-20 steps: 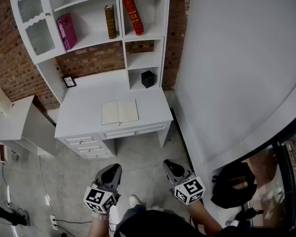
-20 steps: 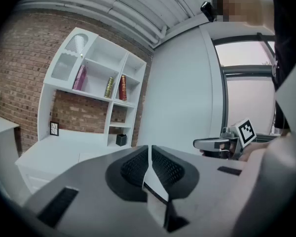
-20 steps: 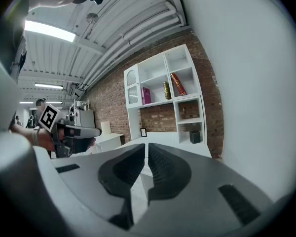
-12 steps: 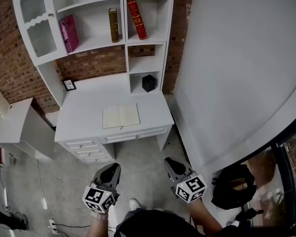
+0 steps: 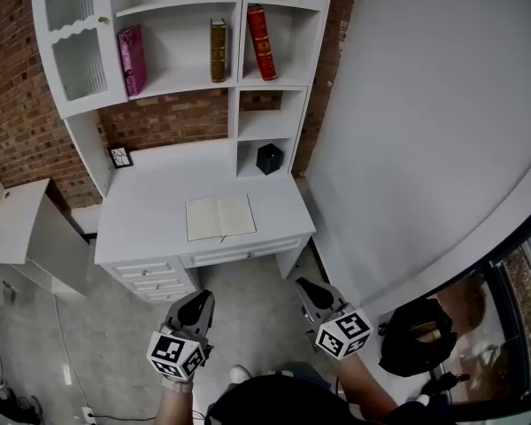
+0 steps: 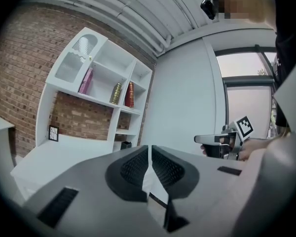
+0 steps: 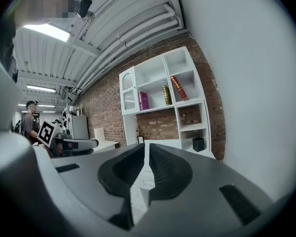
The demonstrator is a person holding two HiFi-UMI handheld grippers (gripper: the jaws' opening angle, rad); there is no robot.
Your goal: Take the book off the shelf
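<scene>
Head view: left gripper (image 5: 199,299), right gripper (image 5: 304,287) fingers together, empty.

Study corner: white desk (image 5: 142,204), bookshelf (image 5: 173,34)

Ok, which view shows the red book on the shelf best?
The head view: the red book is largest there, its whole spine visible on the white shelf. The right gripper view shows it smaller, leaning left. The left gripper view shows only a tiny red shape.
</scene>
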